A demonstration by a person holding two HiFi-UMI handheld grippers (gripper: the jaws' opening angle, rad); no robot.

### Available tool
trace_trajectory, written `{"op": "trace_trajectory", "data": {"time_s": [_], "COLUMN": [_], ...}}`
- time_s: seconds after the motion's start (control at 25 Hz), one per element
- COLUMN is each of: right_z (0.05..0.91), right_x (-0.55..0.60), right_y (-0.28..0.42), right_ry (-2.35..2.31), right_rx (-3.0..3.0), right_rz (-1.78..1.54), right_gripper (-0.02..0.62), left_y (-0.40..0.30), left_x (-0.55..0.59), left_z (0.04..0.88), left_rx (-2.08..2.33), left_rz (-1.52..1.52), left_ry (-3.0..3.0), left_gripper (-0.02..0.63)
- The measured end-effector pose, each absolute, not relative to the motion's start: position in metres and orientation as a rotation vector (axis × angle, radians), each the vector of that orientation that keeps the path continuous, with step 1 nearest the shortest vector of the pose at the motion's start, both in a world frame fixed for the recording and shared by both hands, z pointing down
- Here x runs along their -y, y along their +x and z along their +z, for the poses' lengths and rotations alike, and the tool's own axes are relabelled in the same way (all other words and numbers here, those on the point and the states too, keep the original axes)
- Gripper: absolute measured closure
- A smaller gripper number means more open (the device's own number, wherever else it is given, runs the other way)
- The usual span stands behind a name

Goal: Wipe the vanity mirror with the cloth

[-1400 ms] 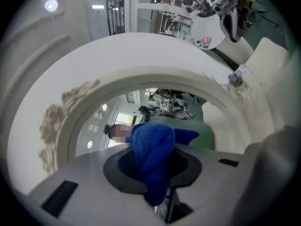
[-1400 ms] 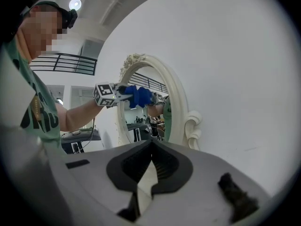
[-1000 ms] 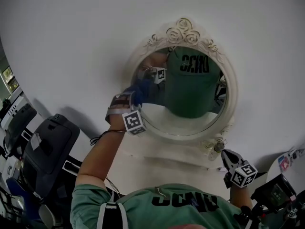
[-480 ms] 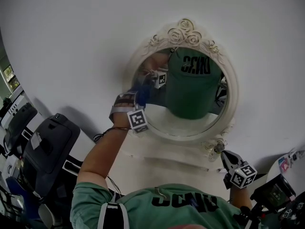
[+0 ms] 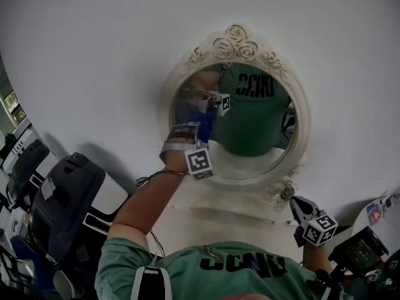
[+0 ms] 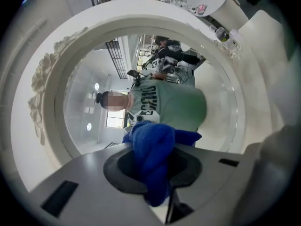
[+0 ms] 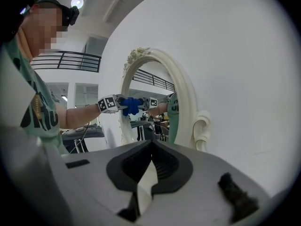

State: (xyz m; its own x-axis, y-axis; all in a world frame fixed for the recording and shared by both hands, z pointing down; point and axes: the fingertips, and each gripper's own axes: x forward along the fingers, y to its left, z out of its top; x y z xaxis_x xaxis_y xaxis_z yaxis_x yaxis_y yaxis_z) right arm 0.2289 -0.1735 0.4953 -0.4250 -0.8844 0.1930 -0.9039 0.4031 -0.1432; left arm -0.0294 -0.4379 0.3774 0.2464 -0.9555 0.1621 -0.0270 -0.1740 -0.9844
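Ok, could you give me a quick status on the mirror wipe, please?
Left gripper shut on blue cloth, against mirror glass. Right gripper shut, empty, held low. Nothing blocking.

Mirror glass [image 5: 250, 161]: right side and lower part open. Left side taken by left tool [image 5: 190, 125], clamped on cloth [image 6: 153, 145]. Raised frame [image 5: 302, 114] rims the glass. Wall [image 5: 94, 55] around it bare. Right tool [image 5: 304, 212] low, apart from frame.

Shirt [image 5: 187, 274] lettering, not legible.
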Motion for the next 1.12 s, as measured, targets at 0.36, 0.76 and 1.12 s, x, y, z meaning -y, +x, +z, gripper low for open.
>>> {"op": "trace_trajectory", "data": {"time_s": [0.36,0.76,1.12], "right_z": [0.501,0.514,0.509], "right_x": [0.166,0.148,0.15], "right_y": [0.242,0.274,0.272], "right_ry": [1.68,1.804,1.809], "right_rx": [2.551,2.514,2.521], "right_rz": [0.37,0.416,0.405], "right_gripper": [0.583,0.583,0.583], "left_y": [0.121,0.267,0.263], "left_x": [0.388,0.341,0.335], "left_z": [0.369,0.38,0.377], "left_rx": [-0.732,-0.529,-0.497], "left_rz": [-0.97,-0.872,-0.83], "left_ry": [-1.473,-1.445,-1.497], "left_gripper": [0.512,0.512,0.512]}}
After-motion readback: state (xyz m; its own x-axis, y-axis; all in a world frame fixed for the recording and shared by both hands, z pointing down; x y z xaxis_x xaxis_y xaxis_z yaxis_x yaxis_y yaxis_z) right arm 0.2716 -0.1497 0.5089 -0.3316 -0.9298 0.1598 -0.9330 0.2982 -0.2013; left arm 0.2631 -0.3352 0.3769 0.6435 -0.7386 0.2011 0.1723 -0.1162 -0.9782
